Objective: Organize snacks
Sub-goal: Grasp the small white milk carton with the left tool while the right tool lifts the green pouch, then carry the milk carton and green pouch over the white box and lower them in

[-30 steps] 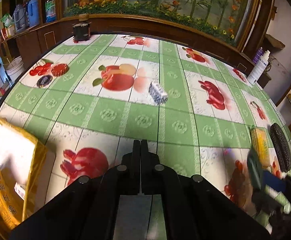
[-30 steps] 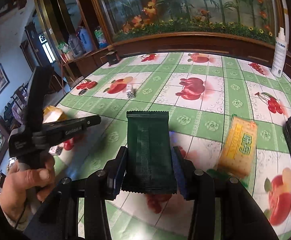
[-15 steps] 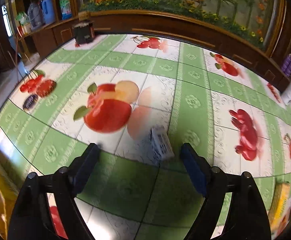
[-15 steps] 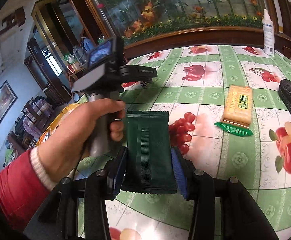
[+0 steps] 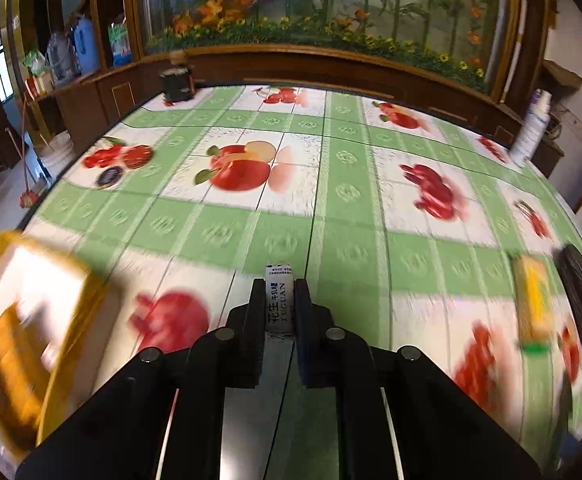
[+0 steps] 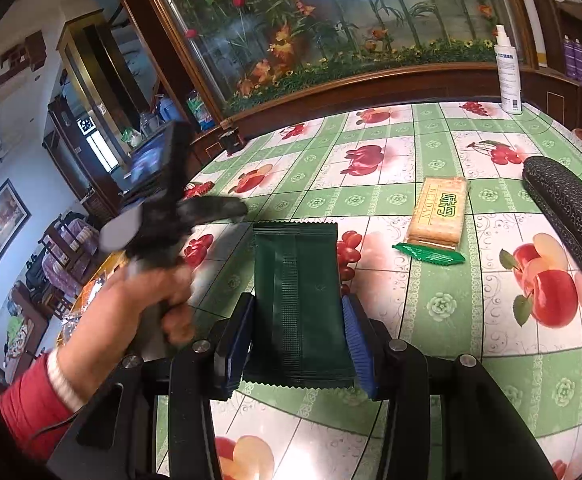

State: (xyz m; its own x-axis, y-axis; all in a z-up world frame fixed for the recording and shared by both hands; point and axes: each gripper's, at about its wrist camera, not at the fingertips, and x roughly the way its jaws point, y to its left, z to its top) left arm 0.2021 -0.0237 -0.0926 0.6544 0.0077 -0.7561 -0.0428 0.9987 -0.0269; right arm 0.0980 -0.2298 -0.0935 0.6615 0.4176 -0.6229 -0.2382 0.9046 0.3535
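Observation:
My left gripper (image 5: pixel 278 292) is shut on a small white snack packet (image 5: pixel 278 304) with black print, held above the fruit-pattern tablecloth (image 5: pixel 347 192). It shows blurred in the right wrist view (image 6: pixel 227 208), held by a hand in a red sleeve. My right gripper (image 6: pixel 297 312) is shut on a dark green snack packet (image 6: pixel 299 288), held upright over the table. A yellow cracker pack (image 6: pixel 439 216) with a green end lies flat on the table to the right; it also shows in the left wrist view (image 5: pixel 533 304). A yellow box (image 5: pixel 31 320) sits at the table's left edge.
A black textured case (image 6: pixel 567 212) lies at the right edge, beyond the cracker pack. A white spray bottle (image 6: pixel 509 72) stands at the far right corner. A small dark jar (image 5: pixel 177 84) stands at the far left edge. A wooden ledge with a planted glass panel borders the far side.
My left gripper was shut and empty, opened around the small white packet on the table, then closed on it and lifted it back toward the yellow box. The right gripper keeps hold of the green packet.

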